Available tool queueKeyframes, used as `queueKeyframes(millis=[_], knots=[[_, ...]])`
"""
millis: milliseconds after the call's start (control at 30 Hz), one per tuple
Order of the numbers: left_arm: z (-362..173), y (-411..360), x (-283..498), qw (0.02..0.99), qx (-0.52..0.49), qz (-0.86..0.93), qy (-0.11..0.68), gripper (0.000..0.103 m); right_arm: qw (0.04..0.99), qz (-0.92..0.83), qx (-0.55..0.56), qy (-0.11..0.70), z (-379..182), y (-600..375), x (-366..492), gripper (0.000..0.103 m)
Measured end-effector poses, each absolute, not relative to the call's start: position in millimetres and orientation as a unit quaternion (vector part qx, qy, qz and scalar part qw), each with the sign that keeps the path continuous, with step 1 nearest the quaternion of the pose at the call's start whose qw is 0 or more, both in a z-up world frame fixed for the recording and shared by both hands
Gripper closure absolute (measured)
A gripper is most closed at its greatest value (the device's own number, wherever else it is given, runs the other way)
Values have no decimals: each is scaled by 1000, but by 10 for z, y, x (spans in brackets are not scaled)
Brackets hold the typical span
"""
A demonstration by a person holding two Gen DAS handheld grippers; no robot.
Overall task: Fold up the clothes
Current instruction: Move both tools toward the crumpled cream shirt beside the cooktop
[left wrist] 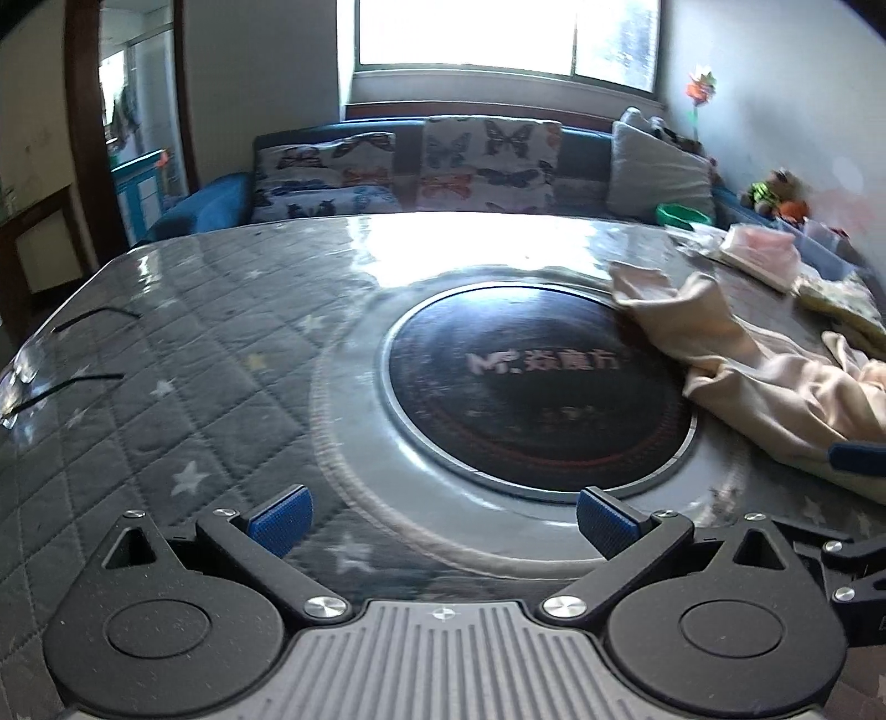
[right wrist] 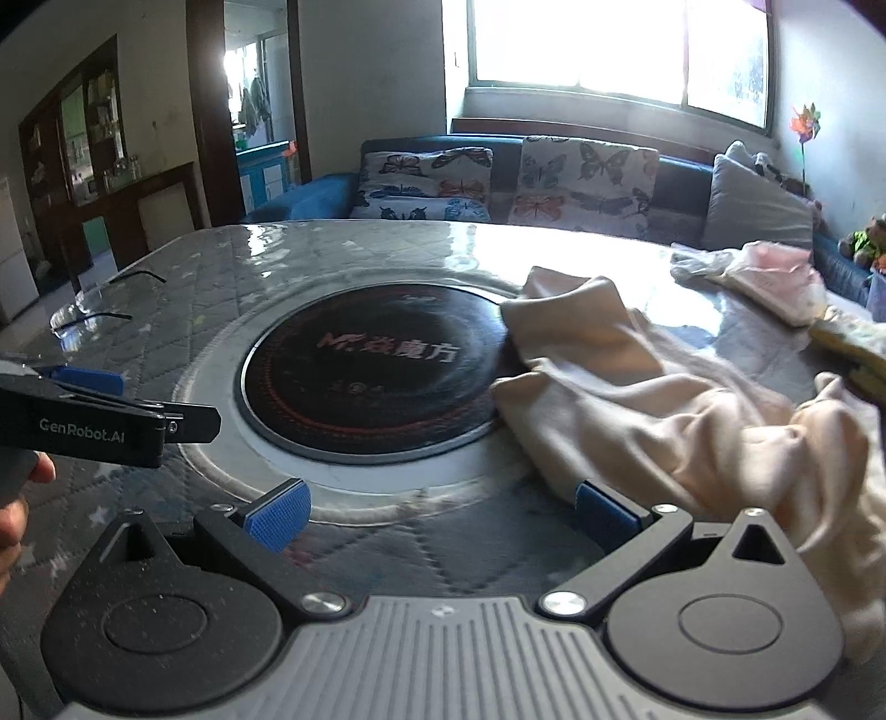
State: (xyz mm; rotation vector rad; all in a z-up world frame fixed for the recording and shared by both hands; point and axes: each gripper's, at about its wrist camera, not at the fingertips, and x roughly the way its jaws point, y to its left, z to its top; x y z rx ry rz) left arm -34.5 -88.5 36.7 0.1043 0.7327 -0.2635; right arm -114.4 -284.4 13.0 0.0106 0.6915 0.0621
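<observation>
Both grippers hovered low over the table (left wrist: 183, 354), which was covered in a grey quilted cloth with pale stars under a clear shiny sheet. The left gripper (left wrist: 440, 520) had its jaws spread wide with nothing between its blue pads (left wrist: 279, 520), and it pointed across the round black cooktop (left wrist: 531, 382) set into the middle of the table inside a broad silvery ring. The right gripper (right wrist: 440, 515) was likewise released, jaws wide apart and empty, its right pad just beside the near edge of the cream garment (right wrist: 681, 404). That garment lay crumpled and unfolded on the right side of the table, one rumpled end reaching over the right rim of the cooktop (right wrist: 371, 382) and the rest trailing toward the near right edge. In the left wrist view the same garment (left wrist: 764, 382) showed at the right, with a blue pad of the right gripper poking in just beside it. In the right wrist view the left gripper (right wrist: 105, 401) appeared from the side at the left edge, held by a hand (right wrist: 22, 498) of which only fingers showed. Farther back on the right of the table sat a pink folded item (right wrist: 775, 277) and some clear plastic. A pair of glasses (right wrist: 94, 315) lay at the table's left edge. Behind the table stood a blue sofa (right wrist: 310, 202) with butterfly cushions (right wrist: 581, 177) beneath a bright window (right wrist: 609, 50).
</observation>
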Motion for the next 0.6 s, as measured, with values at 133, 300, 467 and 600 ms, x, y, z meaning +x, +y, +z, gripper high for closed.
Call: queueKeyframes(millis=[133,300,467,600], knots=[[400,-1005,-334,923,64,-134,356,0,941,21,-1,338,214,-2957,-1171,0],[489,-1122,-333,922,82,-143,352,0,942,18,-24,334,373,-3079,-1172,0],[640,-1244,-326,924,97,-149,338,0,943,12,-49,329,578,-3277,-1164,0],[769,-1335,-332,924,102,-163,330,0,942,5,-54,330,723,-3458,-1209,0]])
